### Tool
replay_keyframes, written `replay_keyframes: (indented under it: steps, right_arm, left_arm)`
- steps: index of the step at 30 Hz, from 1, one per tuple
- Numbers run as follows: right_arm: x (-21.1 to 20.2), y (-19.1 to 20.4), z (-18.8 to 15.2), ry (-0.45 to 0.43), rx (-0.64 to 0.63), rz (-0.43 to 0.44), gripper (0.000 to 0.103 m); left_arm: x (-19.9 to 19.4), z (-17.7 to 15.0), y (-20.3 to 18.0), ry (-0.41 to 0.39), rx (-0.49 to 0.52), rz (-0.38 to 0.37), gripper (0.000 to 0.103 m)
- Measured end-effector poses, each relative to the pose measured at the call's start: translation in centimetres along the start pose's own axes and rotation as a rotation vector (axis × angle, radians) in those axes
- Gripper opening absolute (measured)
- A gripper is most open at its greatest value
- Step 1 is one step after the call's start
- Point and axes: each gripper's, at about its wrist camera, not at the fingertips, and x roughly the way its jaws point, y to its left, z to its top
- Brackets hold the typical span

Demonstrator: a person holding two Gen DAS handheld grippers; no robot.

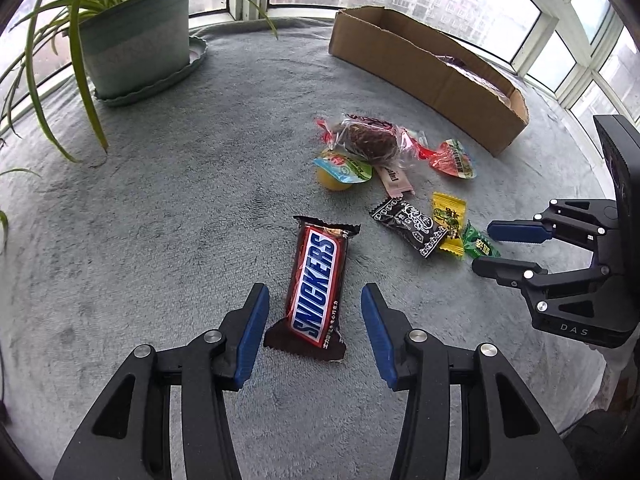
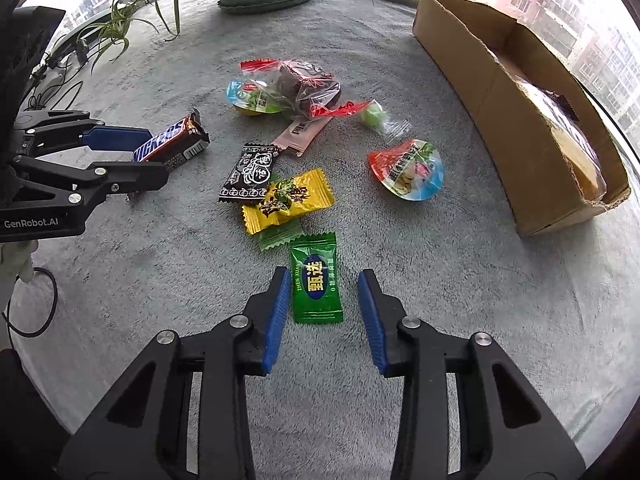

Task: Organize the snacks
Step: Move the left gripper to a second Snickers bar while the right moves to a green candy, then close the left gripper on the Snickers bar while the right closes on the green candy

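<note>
A Snickers bar (image 1: 316, 284) lies on the grey blanket between the fingers of my left gripper (image 1: 314, 290), which stands open with a gap on each side of the bar. In the right wrist view the same bar (image 2: 172, 142) shows between the left gripper's (image 2: 158, 156) fingers. A green wrapped candy (image 2: 318, 280) lies between the fingers of my right gripper (image 2: 324, 273), also open, its pads clear of the wrapper. From the left wrist view the right gripper (image 1: 482, 247) sits low by that green candy (image 1: 480, 244).
A loose pile of snacks lies mid-blanket: a black packet (image 2: 248, 174), a yellow candy (image 2: 288, 198), jelly cups (image 2: 408, 172), a wrapped cake (image 2: 308, 86). A long cardboard box (image 2: 500, 92) with packets inside stands to the right. A potted plant (image 1: 136, 40) stands at the back left.
</note>
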Motion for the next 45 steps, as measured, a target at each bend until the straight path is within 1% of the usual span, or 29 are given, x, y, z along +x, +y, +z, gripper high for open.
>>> replay_keyframes:
  steps: [3,4,6,7,8,13,22,32,37,45]
  right_arm:
    - [0.0,-0.1,0.1,-0.001,0.001,0.004,0.030]
    - [0.0,-0.1,0.1,-0.001,-0.001,0.003,0.026]
    - [0.1,0.1,0.2,0.001,-0.006,0.001,0.025]
    - [0.1,0.2,0.2,0.001,-0.008,0.001,0.025]
    - [0.1,0.2,0.2,0.001,-0.008,0.002,0.024]
    - [0.0,-0.1,0.1,-0.003,0.008,0.014,0.023]
    - [-1.1,-1.1,-0.3,-0.032,0.041,0.026,0.023]
    - [-3.0,-2.0,-0.7,-0.084,0.084,0.038,0.022]
    - [-4.9,-3.4,-0.4,-0.131,0.110,0.026,0.022]
    - [-7.9,-7.2,0.7,-0.208,0.180,-0.014,0.022]
  left_arm:
    - [0.3,-0.1,-0.1,0.000,-0.001,0.006,0.047]
    - [0.4,0.0,-0.1,0.002,-0.002,0.008,0.046]
    - [0.5,-0.1,-0.2,-0.002,0.000,0.018,0.046]
    - [0.5,-0.1,-0.3,-0.004,0.005,0.028,0.042]
    - [0.5,-0.1,-0.3,-0.006,0.009,0.039,0.037]
    - [0.4,-0.2,-0.2,-0.015,0.007,0.052,0.027]
    - [0.0,-0.5,0.1,-0.022,-0.015,0.048,0.027]
    - [-1.5,-0.1,0.1,-0.055,-0.037,0.024,0.027]
    - [-2.4,0.9,-0.2,-0.078,-0.035,0.010,0.027]
    - [-3.5,3.8,-1.1,-0.125,-0.028,-0.011,0.027]
